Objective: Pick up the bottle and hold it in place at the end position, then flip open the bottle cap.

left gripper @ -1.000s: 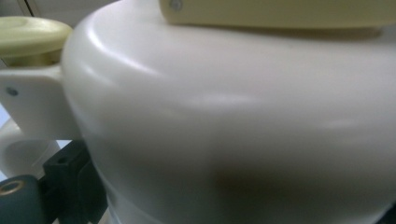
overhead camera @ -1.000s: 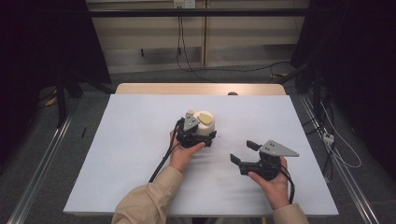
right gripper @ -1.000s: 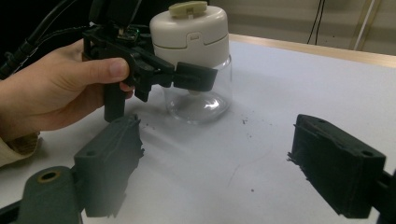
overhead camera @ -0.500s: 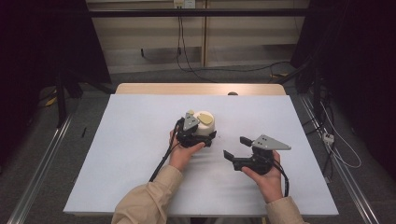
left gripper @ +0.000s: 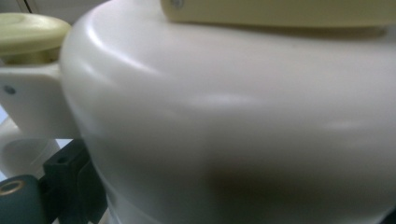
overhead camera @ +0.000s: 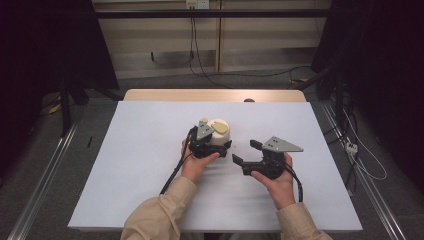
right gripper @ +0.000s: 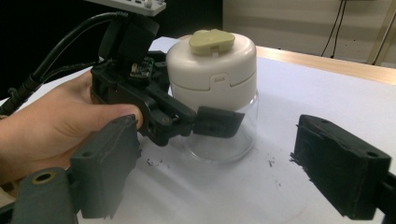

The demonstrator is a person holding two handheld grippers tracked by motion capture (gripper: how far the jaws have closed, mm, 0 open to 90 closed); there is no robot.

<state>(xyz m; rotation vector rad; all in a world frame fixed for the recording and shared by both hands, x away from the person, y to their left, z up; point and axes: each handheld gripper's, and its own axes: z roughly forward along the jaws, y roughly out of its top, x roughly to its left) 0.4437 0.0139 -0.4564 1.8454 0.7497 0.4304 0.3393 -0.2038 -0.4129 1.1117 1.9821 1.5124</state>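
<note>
My left gripper [overhead camera: 216, 144] is clamped on the clear lower body of the jar [right gripper: 219, 135], jaws closed against it from both sides, just under the white lid [right gripper: 212, 63]. In the left gripper view the lid wall sits right against the camera, blurred. The jar stands upright near the middle of the tabletop [overhead camera: 145, 150].

My right gripper [overhead camera: 246, 152] hangs at about 4 o'clock from the jar, near it but apart, jaws spread wide and holding nothing. A pale green tab [right gripper: 211, 40] lies flat on top of the lid.

Step in hand, as I judge it: jar braced by the left, right lining up on the lid. Next move calls for bringing the right in level with the lid, closing on it or the tab, and keeping the left firm so the jar doesn't tip.
</note>
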